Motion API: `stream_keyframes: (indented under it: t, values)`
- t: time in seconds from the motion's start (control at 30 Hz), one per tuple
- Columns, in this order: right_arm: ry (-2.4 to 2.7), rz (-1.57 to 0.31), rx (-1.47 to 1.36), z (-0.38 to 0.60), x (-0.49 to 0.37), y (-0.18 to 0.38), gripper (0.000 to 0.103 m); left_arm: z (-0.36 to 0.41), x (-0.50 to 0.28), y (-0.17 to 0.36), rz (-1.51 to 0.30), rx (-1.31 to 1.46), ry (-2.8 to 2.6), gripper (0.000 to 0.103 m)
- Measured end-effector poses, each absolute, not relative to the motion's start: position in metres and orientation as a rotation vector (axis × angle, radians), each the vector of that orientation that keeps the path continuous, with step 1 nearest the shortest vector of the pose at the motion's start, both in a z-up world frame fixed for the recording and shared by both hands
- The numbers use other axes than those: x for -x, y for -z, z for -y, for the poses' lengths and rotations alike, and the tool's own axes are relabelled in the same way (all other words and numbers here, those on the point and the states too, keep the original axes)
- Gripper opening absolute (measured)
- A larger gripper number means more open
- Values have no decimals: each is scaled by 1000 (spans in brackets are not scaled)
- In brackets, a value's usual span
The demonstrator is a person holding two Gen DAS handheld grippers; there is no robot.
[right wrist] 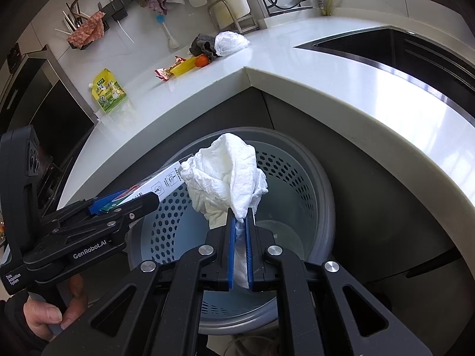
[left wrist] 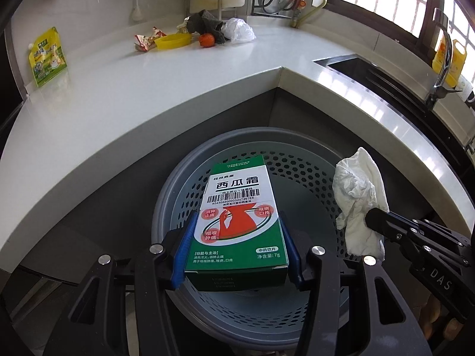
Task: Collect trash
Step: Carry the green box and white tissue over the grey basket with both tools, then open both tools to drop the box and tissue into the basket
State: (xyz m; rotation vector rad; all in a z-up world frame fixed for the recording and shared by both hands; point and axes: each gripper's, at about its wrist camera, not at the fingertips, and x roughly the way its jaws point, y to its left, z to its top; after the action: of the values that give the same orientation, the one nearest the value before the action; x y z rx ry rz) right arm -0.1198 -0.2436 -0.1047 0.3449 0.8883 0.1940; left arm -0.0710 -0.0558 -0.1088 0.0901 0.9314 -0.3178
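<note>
A green and white medicine box [left wrist: 237, 216] hangs over the grey perforated bin [left wrist: 297, 160], clamped between the blue pads of my left gripper [left wrist: 237, 222]. In the right wrist view the same box [right wrist: 160, 185] sticks out of the left gripper [right wrist: 139, 201] at the left. My right gripper [right wrist: 241, 222] is shut on a crumpled white tissue [right wrist: 228, 175], held above the bin [right wrist: 297, 184]. In the left wrist view the tissue [left wrist: 359, 195] hangs from the right gripper [left wrist: 371, 218] at the bin's right side. More litter lies on the far counter: a snack wrapper [left wrist: 147, 41], a yellow lid [left wrist: 173, 41], a white plastic bag [left wrist: 239, 30].
The white L-shaped counter [left wrist: 148, 95] wraps around the bin. On it stand a yellow-green pouch [left wrist: 47, 56], an orange fruit [left wrist: 207, 40] and a dark rag [left wrist: 207, 22]. A sink [left wrist: 371, 71] with a tap [left wrist: 442, 59] lies to the right. A hand [right wrist: 50, 317] grips the left handle.
</note>
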Motion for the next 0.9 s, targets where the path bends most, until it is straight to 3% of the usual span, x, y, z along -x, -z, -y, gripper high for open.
stream_keyframes:
  t: [0.7, 0.83, 0.9]
  values:
    - [-194, -918, -334, 238, 111, 115, 6, 56, 69, 115, -961, -98, 296, 52]
    - [-192, -913, -337, 240, 112, 115, 9, 57, 69, 116, -964, -106, 295, 57]
    - [-188, -907, -341, 241, 113, 115, 17, 56, 69, 116, -962, -104, 294, 61]
